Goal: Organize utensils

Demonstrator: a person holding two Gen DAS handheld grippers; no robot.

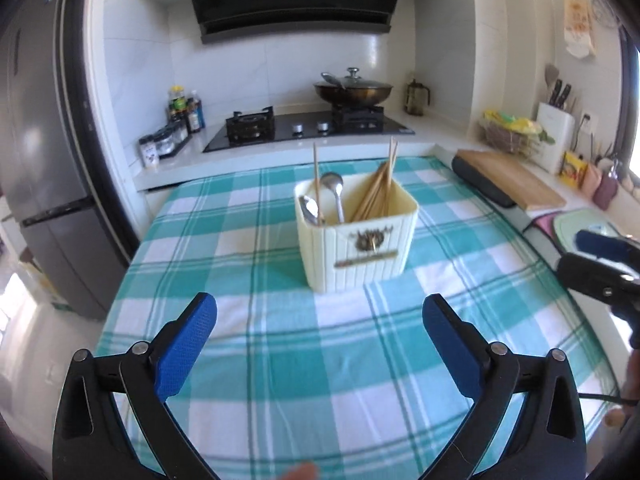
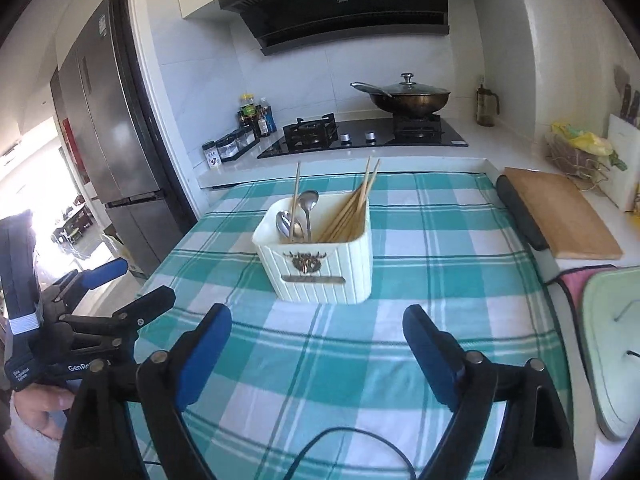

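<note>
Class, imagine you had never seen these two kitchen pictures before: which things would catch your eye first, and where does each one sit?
First, the cream ribbed plastic utensil holder standing mid-table on the teal-and-white checked tablecloth, with wooden chopsticks and steel spoons poking out of it. Next, the blue-padded left tongs and right tongs spread open in the foreground, empty. Behind, a lidded dark wok sits on the black gas hob.

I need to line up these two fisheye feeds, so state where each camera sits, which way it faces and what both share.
Left wrist: rides the left gripper, aimed down across the teal checked tablecloth toward the stove; its open blue-padded fingers show, right gripper at the right edge.
Right wrist: rides the right gripper, same heading; open fingers show, left gripper and a hand at left.
Shared: cream ribbed plastic utensil caddy with spoons and chopsticks.
</note>
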